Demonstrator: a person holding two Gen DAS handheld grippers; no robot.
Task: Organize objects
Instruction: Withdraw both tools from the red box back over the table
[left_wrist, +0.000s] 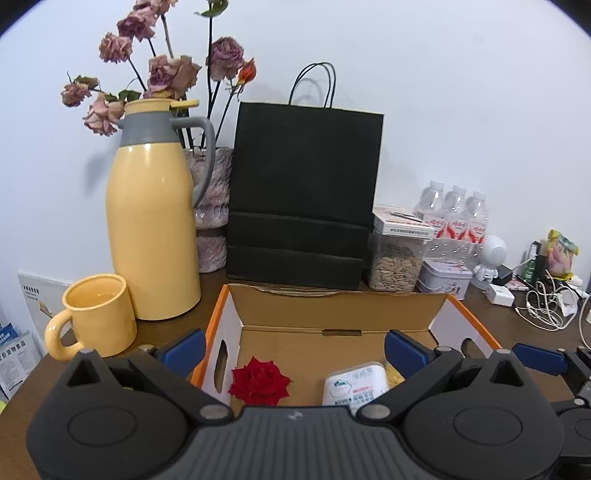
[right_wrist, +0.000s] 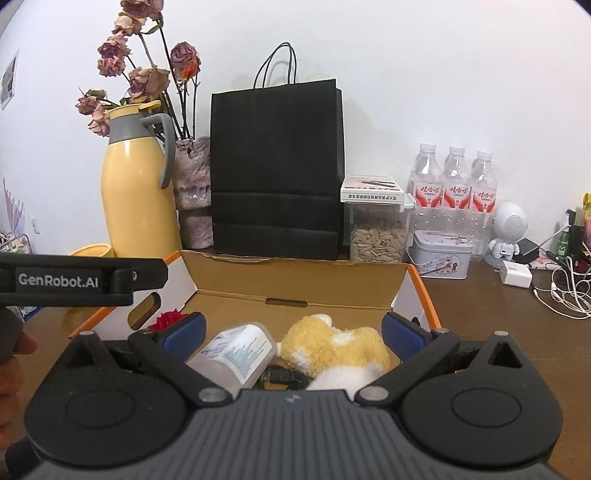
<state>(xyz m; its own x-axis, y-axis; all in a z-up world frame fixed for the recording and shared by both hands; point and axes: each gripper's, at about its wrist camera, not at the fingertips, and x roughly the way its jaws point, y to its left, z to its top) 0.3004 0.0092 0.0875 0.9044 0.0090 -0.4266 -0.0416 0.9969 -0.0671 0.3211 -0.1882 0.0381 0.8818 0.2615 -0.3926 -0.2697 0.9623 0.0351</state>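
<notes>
Right wrist: plush toy (right_wrist: 332, 347) in box (right_wrist: 295, 284), soft, light; squeeze mid-body. Both grippers (right_wrist: 291, 332) (left_wrist: 293, 350) spread, empty.

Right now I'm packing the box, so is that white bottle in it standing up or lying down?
Lying down. The white bottle rests on its side on the cardboard box floor, beside the yellow plush toy.
</notes>
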